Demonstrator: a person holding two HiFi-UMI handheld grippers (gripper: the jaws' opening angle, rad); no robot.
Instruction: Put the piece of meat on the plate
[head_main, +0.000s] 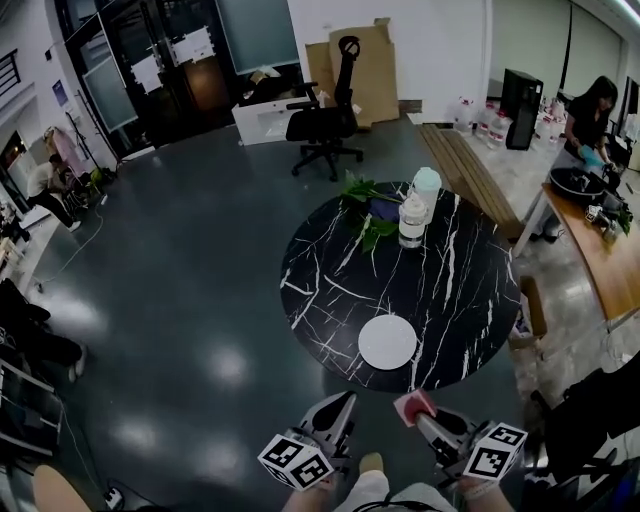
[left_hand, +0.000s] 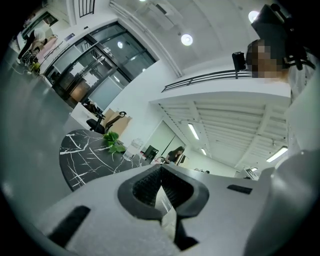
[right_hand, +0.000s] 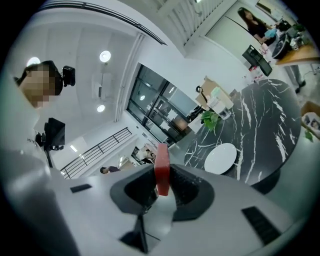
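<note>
A red slab of meat (right_hand: 161, 167) stands on edge between the jaws of my right gripper (right_hand: 161, 182), which is shut on it; in the head view the meat (head_main: 412, 406) shows pink at the tip of that gripper (head_main: 420, 412), just short of the table's near edge. A round white plate (head_main: 387, 342) lies empty near the front of the black marbled round table (head_main: 470, 300); the right gripper view shows the plate (right_hand: 220, 158) ahead and to the right. My left gripper (head_main: 343, 404) hovers beside the right one over the floor, its jaws (left_hand: 161, 186) shut with nothing between them.
At the table's far side stand a white jar (head_main: 412, 221), a pale green container (head_main: 427, 187) and green leaves (head_main: 368, 212). A black office chair (head_main: 328, 120) stands beyond. A wooden desk (head_main: 600, 250) with a person at it is at the right. Grey floor surrounds the table.
</note>
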